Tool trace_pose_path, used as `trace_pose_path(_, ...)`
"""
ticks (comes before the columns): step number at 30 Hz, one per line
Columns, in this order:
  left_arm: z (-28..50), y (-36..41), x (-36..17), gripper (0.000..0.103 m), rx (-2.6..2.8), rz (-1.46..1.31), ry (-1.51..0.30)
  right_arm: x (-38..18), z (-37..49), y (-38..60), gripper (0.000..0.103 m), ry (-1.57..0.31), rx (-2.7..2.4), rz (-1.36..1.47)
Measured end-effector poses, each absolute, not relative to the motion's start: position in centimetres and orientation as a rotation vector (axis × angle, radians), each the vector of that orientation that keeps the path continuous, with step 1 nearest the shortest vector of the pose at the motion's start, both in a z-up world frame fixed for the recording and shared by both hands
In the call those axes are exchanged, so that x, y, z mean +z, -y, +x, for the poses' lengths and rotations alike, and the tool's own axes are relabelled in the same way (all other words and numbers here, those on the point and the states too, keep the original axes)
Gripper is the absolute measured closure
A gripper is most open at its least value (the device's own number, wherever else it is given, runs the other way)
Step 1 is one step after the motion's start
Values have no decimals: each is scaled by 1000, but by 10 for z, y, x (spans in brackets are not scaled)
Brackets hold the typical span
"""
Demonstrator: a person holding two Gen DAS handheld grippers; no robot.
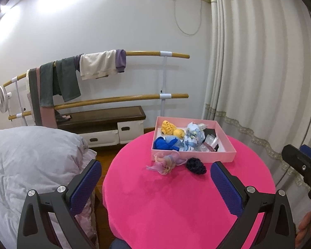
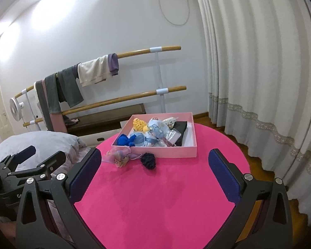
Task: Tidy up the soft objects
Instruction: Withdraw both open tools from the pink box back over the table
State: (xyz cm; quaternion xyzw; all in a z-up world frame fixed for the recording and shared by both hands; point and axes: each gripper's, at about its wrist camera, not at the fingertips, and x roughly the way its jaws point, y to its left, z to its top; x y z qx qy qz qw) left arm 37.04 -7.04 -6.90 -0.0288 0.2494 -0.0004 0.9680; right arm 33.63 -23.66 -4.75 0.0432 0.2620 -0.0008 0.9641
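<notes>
Bright upper-left glare on the wall [image 1: 51, 31]; fisheye-bent, dark-vignetted edges.

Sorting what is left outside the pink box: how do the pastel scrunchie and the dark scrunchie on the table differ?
The pastel scrunchie is sheer, in pink, lilac and yellow; the dark scrunchie is navy-black and knitted-looking. The pastel one spreads wide and floppy; the dark one is a compact clump. Both lie on the pink table, just in front of the pink box.

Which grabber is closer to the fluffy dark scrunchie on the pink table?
Probably right, barely. The dark scrunchie lies ahead of the open right gripper, slightly left; the open left gripper has it ahead, slightly right.
</notes>
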Motion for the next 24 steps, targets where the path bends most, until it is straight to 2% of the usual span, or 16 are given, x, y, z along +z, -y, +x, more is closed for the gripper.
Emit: trace_pose_path(24,372,67,-72,0,-5,-63,-522,-52,340,241,0,-549,-10,91)
